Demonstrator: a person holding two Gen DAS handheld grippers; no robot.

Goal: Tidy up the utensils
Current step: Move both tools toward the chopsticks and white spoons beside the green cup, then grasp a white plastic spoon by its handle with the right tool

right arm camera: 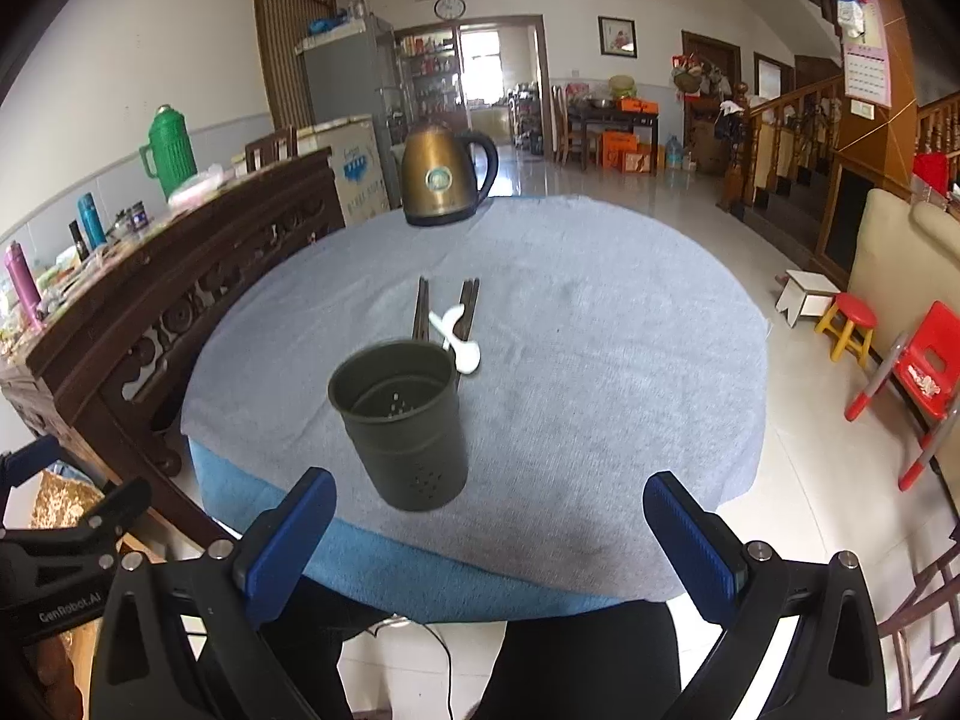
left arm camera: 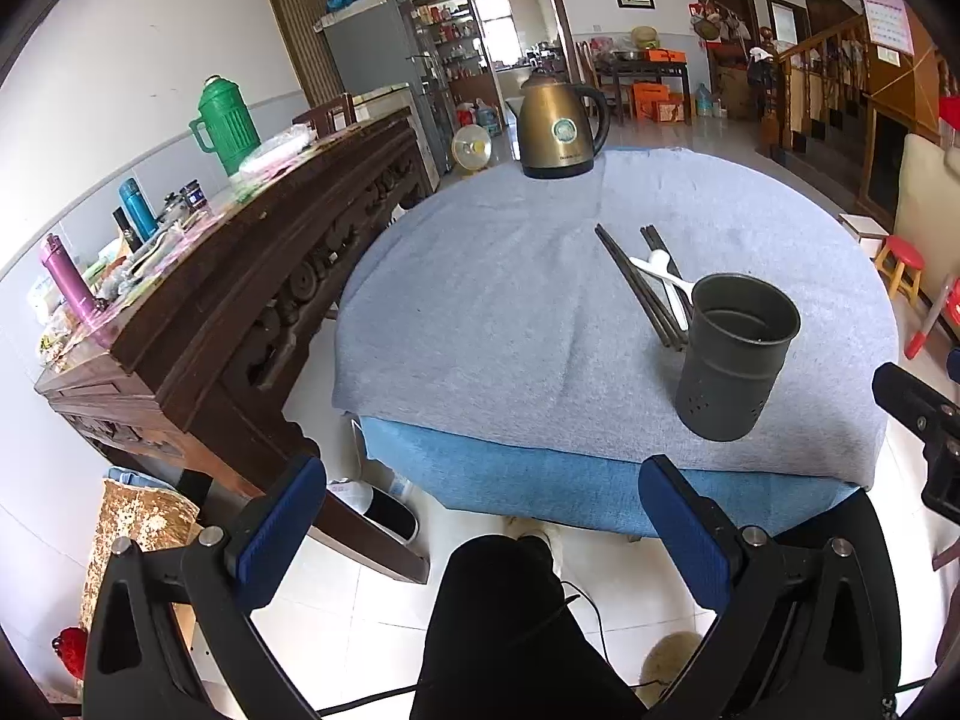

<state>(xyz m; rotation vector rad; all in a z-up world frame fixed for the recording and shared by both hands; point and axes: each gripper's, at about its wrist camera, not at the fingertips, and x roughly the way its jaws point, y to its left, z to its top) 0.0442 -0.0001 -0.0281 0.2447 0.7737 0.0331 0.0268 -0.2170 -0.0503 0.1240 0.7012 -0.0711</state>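
Daylight pouring in from the far doorway window (left arm camera: 495,24), floor tiles glaring, fisheye bending walls at the edges, black vignette darkening corners, holder (right arm camera: 399,426) slightly blurring.

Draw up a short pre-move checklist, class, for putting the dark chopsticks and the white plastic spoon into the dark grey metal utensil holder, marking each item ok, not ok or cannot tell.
1. Dark grey metal utensil holder upright, mouth open upward: ok.
2. Holder empty, perforated bottom visible: ok.
3. Dark chopsticks and white plastic spoon lie on the grey tablecloth just behind the holder: ok.
4. Spoon free of the chopsticks: not ok, it lies across them.
5. Left gripper open and holding nothing: ok.
6. Right gripper open and holding nothing: ok.
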